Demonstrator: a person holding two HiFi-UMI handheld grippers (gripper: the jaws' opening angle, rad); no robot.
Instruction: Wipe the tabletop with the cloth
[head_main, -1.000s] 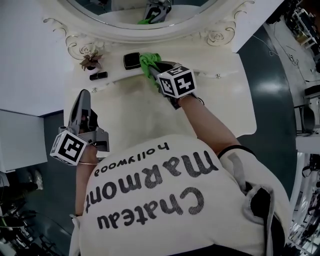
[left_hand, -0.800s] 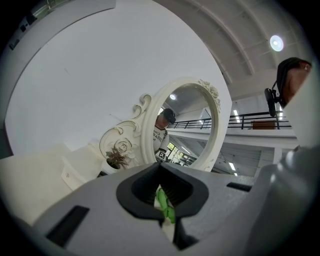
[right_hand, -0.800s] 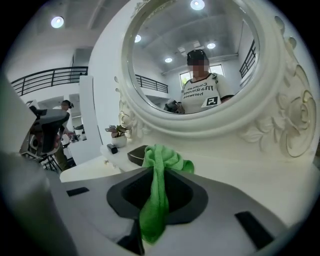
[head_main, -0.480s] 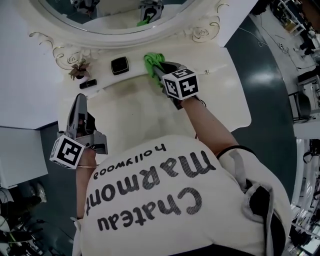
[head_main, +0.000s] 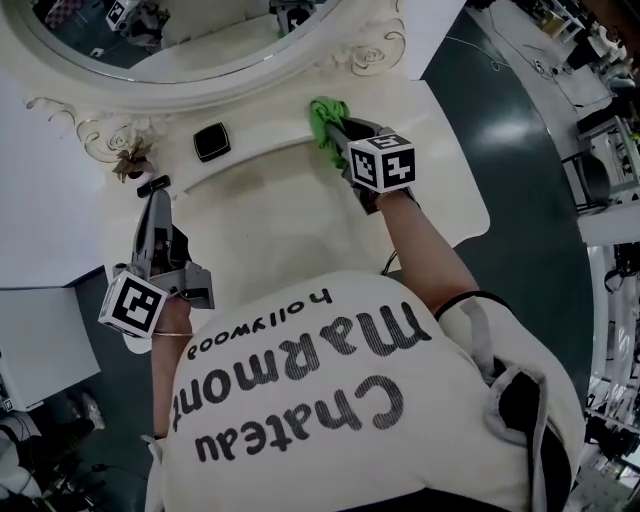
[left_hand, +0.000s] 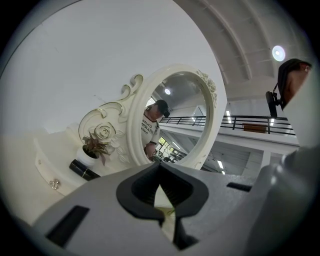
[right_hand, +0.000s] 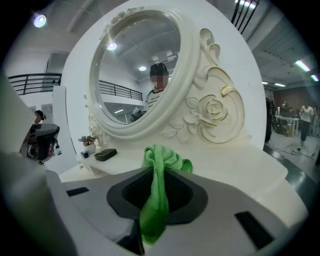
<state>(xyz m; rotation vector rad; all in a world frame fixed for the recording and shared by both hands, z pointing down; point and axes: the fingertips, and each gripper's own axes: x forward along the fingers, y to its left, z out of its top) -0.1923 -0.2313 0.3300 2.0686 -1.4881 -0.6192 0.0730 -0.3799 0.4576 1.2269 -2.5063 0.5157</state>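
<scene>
In the head view, "Chateau Marmont Hollywood" is read upside down on the person's shirt (head_main: 300, 370) in the lower half of the frame. The green cloth (head_main: 325, 112) is held down on the cream bench (head_main: 270, 220) at upper centre, below the mirror (head_main: 180, 40), and is grasped by the right tongs (head_main: 338, 130). A black box (head_main: 211, 141), a small plant (head_main: 131, 158) and a black tube (head_main: 153, 185) are seen at upper left, above the left tongs (head_main: 158, 205).

In the left gripper view, the tongs are clenched on nothing. The plant and tube are seen at centre left, beside the mirror frame.

In the right gripper view, the cloth is pinched between the jaws and bunched beyond their tips.
</scene>
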